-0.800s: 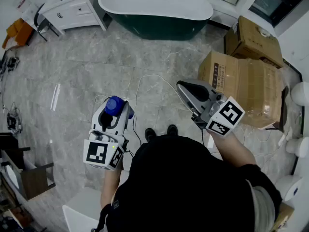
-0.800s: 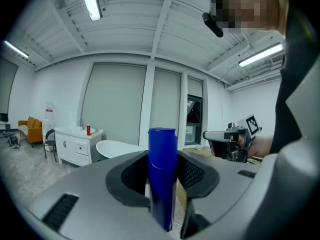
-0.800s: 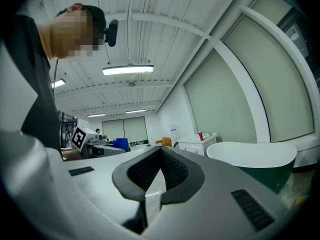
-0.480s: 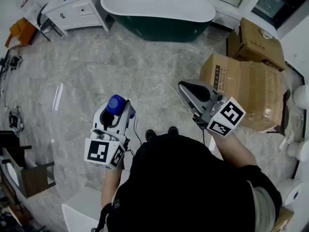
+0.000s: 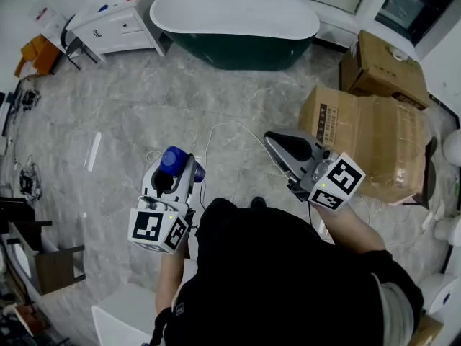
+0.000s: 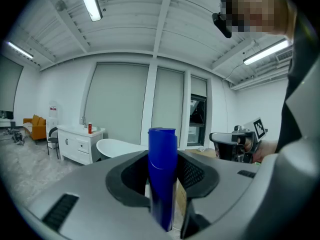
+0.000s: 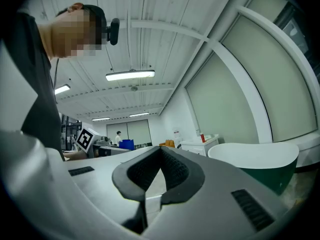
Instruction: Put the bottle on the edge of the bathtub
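Note:
A blue bottle point(image 6: 162, 174) stands upright between the jaws of my left gripper point(image 6: 162, 184), which is shut on it; in the head view the bottle's blue cap point(image 5: 173, 159) pokes up from the left gripper point(image 5: 173, 175). My right gripper point(image 5: 282, 144) is held at the right with its jaws closed and nothing in them; the right gripper view point(image 7: 159, 156) shows the tips meeting. The white bathtub with a dark green body point(image 5: 238, 14) stands at the far end of the room, well ahead of both grippers, and also shows in the gripper views point(image 6: 120, 148) point(image 7: 252, 156).
A white cabinet point(image 5: 115, 21) with small items on top stands left of the tub. Big cardboard boxes point(image 5: 367, 139) lie on the floor at the right. A white cable point(image 5: 223, 130) loops on the grey marble floor. An orange chair point(image 5: 34, 55) is far left.
Both grippers stayed almost as they were, the left one still holding the bottle. The view shifted a little, so the tub and boxes sit slightly lower in frame.

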`<state>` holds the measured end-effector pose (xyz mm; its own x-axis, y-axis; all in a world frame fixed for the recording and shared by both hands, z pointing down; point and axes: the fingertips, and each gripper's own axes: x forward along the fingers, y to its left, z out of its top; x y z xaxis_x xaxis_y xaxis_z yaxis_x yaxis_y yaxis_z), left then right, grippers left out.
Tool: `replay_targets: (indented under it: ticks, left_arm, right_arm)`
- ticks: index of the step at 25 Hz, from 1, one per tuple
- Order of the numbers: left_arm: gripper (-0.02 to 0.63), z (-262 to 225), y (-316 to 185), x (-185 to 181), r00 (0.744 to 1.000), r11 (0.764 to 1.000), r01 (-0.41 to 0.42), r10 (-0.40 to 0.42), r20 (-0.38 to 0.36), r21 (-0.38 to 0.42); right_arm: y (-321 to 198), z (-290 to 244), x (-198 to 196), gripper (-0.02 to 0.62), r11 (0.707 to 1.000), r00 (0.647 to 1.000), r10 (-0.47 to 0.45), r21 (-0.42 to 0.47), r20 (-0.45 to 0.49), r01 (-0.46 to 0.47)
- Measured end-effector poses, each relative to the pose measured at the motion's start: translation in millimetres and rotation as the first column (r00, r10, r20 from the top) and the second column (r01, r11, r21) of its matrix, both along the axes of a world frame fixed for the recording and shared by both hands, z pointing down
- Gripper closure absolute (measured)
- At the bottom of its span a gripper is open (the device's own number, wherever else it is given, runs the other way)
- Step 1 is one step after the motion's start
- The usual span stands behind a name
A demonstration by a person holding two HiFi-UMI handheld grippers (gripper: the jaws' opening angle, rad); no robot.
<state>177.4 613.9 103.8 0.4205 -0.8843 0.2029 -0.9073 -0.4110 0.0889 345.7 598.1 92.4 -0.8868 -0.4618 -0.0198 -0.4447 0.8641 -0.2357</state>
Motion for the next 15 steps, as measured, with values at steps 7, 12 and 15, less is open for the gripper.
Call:
replay_targets:
  ticks: [7, 12, 15]
  left_arm:
    - [0.448, 8, -21, 11, 1.0, 1.0, 0.002, -0.002, -0.017, -0.017]
    - [0.448, 15, -54, 0, 1.0, 1.0, 0.001, -0.001, -0.03, -0.014]
    - [0.448, 19, -79, -13, 0.999, 1.0, 0.002, -0.002, -0.036, -0.013]
  right_arm:
    - [-21, 11, 4, 0.568, 0.999, 1.0, -0.018, -0.047, 0.004, 0.019]
    - [-51, 17, -13, 0.568, 0.997, 1.0, -0.03, -0.068, 0.003, 0.03]
    - [-76, 21, -24, 0.568, 0.997, 0.999, -0.035, -0.076, -0.012, 0.034]
